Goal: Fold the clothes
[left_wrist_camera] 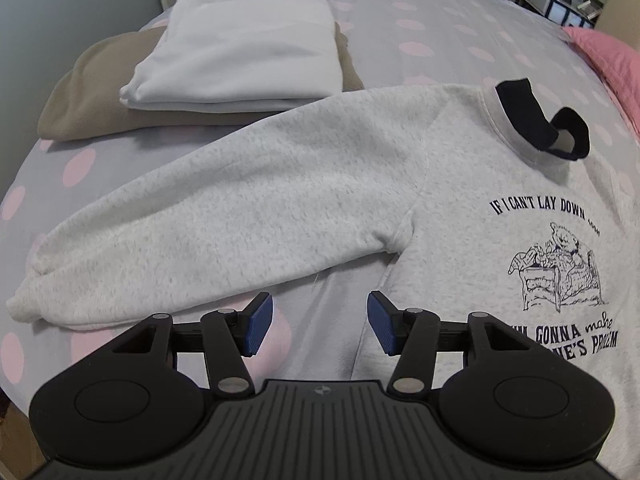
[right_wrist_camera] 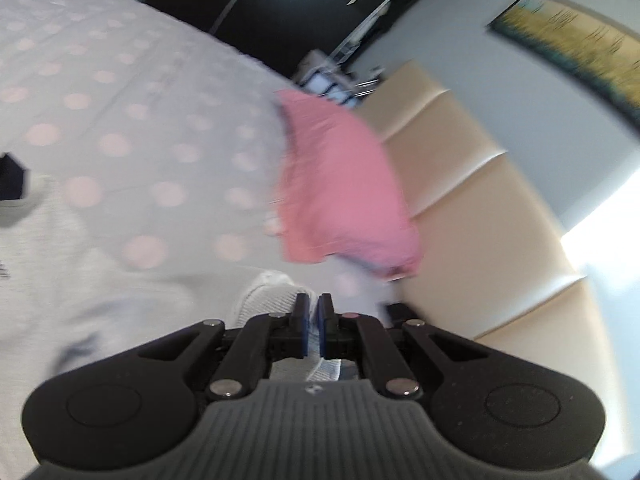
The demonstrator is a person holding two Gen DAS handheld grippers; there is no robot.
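The grey sweatshirt point(left_wrist_camera: 460, 184) lies face up on the polka-dot bed point(left_wrist_camera: 420, 32), one sleeve spread toward the folded stack point(left_wrist_camera: 236, 56). The left gripper point(left_wrist_camera: 320, 326) hovers with fingers wide and empty; the right gripper point(right_wrist_camera: 313, 330) pinches the sweatshirt's cuff point(right_wrist_camera: 264, 292)

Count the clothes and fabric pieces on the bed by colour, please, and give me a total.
White, folded: 1
Tan, folded beneath the white one: 1
Light grey sweatshirt with dark print: 1
Pink fabric at the bed's edge: 1
Total: 4
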